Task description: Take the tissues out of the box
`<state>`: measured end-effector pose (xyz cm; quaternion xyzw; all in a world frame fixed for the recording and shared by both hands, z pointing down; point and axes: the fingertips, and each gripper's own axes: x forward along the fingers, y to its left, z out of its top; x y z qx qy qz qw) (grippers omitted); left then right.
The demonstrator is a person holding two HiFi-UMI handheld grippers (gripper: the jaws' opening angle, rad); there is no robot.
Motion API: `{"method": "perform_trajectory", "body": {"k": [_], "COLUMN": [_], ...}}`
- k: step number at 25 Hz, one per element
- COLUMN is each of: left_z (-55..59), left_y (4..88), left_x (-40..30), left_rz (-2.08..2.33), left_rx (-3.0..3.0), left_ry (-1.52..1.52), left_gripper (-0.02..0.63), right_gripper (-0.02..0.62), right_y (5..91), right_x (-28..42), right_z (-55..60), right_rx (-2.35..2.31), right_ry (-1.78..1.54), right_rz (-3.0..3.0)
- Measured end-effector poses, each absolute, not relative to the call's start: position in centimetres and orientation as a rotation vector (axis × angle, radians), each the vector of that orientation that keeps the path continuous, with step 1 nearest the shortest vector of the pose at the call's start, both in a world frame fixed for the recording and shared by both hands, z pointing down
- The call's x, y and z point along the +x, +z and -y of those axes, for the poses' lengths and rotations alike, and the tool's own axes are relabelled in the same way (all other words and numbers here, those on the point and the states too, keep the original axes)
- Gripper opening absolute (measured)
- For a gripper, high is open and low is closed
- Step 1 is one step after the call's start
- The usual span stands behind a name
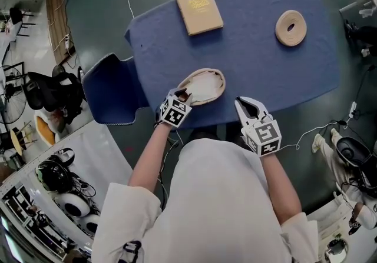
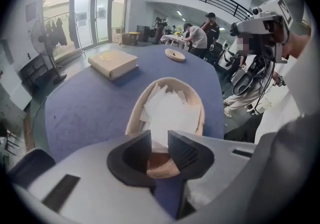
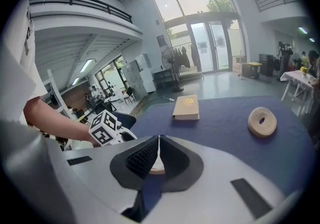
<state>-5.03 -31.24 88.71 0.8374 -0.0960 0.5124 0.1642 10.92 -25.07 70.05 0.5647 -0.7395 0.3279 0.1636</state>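
Left gripper (image 1: 183, 95) hovered with jaws spread over the box's (image 1: 220, 81) near rim, tissues (image 1: 204, 86) inside it, while right gripper (image 1: 244, 105) sat just beside the box, jaws pressed together, empty.

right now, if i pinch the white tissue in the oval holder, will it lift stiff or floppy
Probably floppy: the tissue lies in crumpled soft folds, so it should drape. It looks thin and light, so neighbouring sheets may lift with it. The shallow oval holder may also slide on the blue cloth.

White tissues (image 1: 202, 87) inside oval tan box (image 1: 222, 81)
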Motion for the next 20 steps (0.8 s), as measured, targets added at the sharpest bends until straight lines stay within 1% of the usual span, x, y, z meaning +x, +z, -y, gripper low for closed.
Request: {"method": "perform_trajectory", "body": {"k": [9,10,12,13,15,20], "left_z": [31.3,31.3,31.3,31.3,31.2,30.5], "left_y": [90.5,90.7,91.0,91.0,91.0,90.1], "left_x": [-5.2,-5.2,-5.6,-5.8,-6.0,-6.1], "left_rz": [0.265,0.266,0.273,0.277,0.283,0.302], "left_rx": [2.364,2.362,2.369,2.373,2.370,2.378], "left_ry": [1.659,1.688,1.730,1.740,1.735,1.662], "left_gripper": [0.113,0.098,0.034,0.023,0.009,0.006], "right_gripper": [0.035,0.035,0.035,0.035,0.035,0.035], "right_y": [72.6,72.6,72.7,72.7,72.6,72.2], "right_x": [9.5,9.5,9.2,9.1,9.1,9.8], "right_z": [24.9,24.9,24.9,24.8,24.7,24.0], "right_rx": [1.535,1.530,1.527,1.527,1.529,1.535], "right_ry": [0.969,0.969,0.966,0.965,0.962,0.950], "right_rz": [2.106,2.109,2.114,2.115,2.114,2.108]}}
